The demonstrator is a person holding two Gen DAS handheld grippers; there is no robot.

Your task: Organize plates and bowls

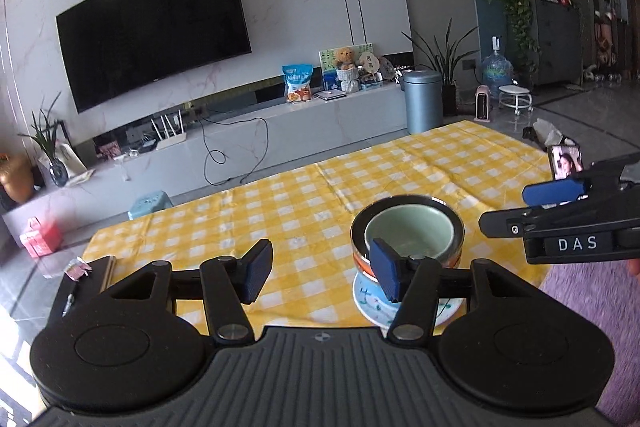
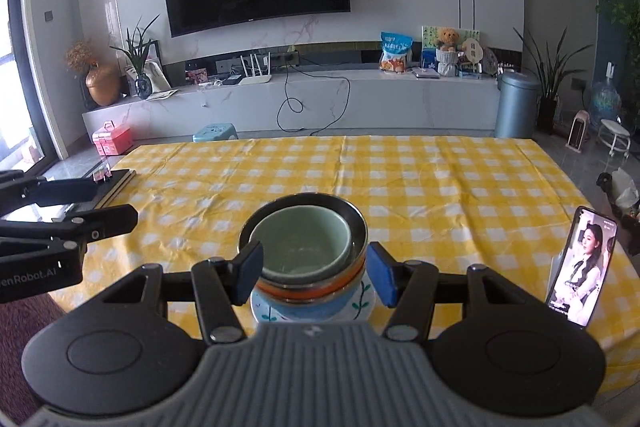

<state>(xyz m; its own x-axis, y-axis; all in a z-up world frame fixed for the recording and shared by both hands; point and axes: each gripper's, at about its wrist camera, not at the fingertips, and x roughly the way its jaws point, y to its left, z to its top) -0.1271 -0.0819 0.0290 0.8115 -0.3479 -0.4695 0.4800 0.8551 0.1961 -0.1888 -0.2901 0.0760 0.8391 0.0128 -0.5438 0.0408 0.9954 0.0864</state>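
A stack of dishes stands on the yellow checked tablecloth. A pale green bowl nests in a steel bowl with an orange band, over a blue bowl on a flower-patterned plate. My right gripper is open, and the stack shows between its blue pads but lies beyond them. In the left wrist view the green bowl and plate sit behind the right finger of my left gripper, which is open and empty. The right gripper hovers right of the stack, apart from it.
A phone with a lit screen leans at the table's right side. A dark flat board lies at the table's left corner. My left gripper reaches in from the left. Beyond the table are a TV cabinet, stool and bin.
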